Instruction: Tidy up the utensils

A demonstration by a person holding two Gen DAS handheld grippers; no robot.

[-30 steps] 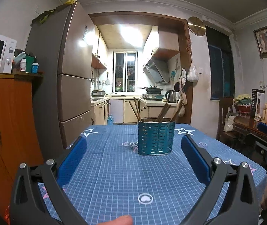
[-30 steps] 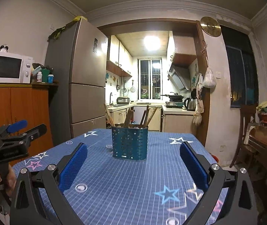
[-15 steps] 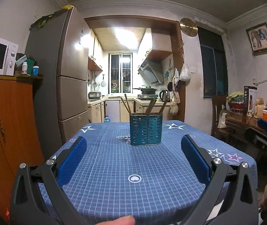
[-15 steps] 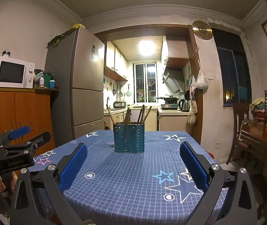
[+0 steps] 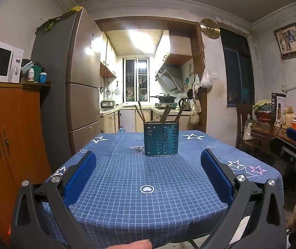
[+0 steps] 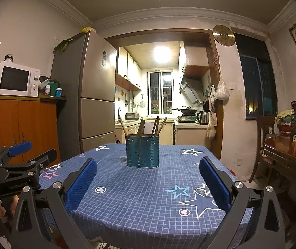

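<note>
Perforated teal holder (image 5: 161,139), probably wooden chopsticks (image 5: 141,112).

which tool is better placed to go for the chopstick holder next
Roughly even, slight edge right. Both the left tool and right tool are open, empty and facing the teal holder.

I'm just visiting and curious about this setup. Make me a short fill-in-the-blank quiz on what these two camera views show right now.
1. The wooden chopsticks stand in a teal perforated ____.
2. The holder rests on a blue checked tablecloth printed with hearts and ____.
3. Both the left gripper and the right gripper have their jaws ____ and hold nothing.
4. The white microwave sits on an orange ____.

Missing words: holder; stars; open; cabinet
</note>
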